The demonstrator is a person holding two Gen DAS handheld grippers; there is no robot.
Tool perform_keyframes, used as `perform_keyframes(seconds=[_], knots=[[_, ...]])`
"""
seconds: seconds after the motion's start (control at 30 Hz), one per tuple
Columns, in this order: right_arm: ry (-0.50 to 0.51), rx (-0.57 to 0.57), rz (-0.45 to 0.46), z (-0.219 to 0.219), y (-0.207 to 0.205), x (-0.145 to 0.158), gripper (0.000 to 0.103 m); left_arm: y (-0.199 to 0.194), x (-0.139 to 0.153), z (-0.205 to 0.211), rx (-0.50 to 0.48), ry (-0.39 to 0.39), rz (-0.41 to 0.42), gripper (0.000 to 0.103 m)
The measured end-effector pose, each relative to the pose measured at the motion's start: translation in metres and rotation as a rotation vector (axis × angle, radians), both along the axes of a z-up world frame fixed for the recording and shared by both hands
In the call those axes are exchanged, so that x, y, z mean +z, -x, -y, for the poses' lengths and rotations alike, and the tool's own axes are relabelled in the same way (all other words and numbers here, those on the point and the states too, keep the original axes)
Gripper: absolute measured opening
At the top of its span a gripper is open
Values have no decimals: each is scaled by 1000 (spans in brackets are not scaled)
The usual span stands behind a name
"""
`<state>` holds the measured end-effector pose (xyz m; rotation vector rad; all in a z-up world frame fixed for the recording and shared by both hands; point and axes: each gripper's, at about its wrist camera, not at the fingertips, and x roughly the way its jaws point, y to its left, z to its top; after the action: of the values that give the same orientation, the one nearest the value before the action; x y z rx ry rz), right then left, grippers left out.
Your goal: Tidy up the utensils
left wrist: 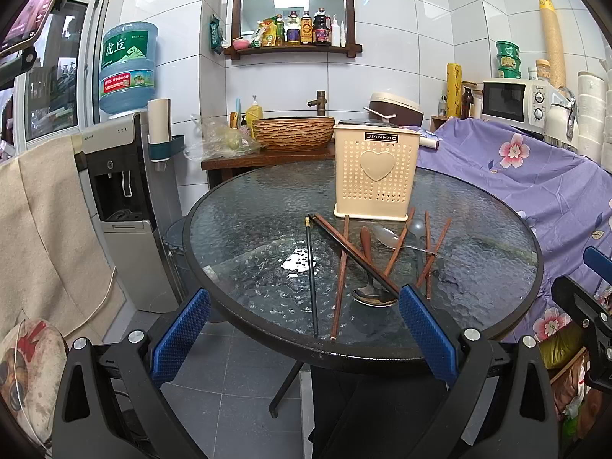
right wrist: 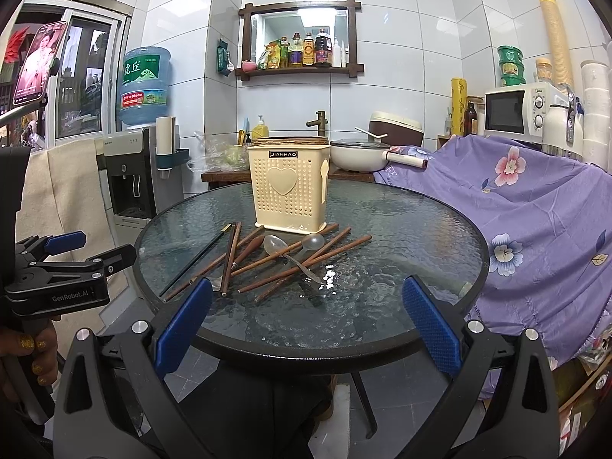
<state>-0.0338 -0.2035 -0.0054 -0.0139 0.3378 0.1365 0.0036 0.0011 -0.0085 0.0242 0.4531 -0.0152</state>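
Blue ribbed pads line both tools nearest the cameras: the left gripper [left wrist: 304, 334] and the right gripper [right wrist: 308, 323] each hang at the near rim of the round glass table [right wrist: 401, 298], jaws spread wide with nothing between them. Just past the rim lies the loose heap to be sorted: a black chopstick [left wrist: 311, 271] on the left edge, brown wooden chopsticks [right wrist: 302, 260] crossing one another, a metal spoon [left wrist: 373, 294] with its bowl toward the near edge, and clear plastic spoons [right wrist: 275, 245] tangled among the sticks. Behind the heap, almost touching its far ends, stands the cream perforated holder [right wrist: 288, 195], upright and seemingly empty. Nothing looks gathered yet, so this reads as the very start. Next comes picking a single outlying piece, probably the black chopstick, closing across its thin shaft, and lifting it clear.
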Motion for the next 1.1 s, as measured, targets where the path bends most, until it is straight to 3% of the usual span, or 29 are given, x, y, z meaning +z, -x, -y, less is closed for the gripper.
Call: perform_keyframes(seconds=[0.6,0.9,1.1], knots=[[14,-12,-24,0,-7,-2,98,-7,-4,-2,1,5,-32,97],[-17,-5,-211,9,-64,-18,98,-57,-15,-25,-13,63,-168,96],[-32,6,-301,18,-105,-23,95,-96,-24,-36,-36,101,-256,80]])
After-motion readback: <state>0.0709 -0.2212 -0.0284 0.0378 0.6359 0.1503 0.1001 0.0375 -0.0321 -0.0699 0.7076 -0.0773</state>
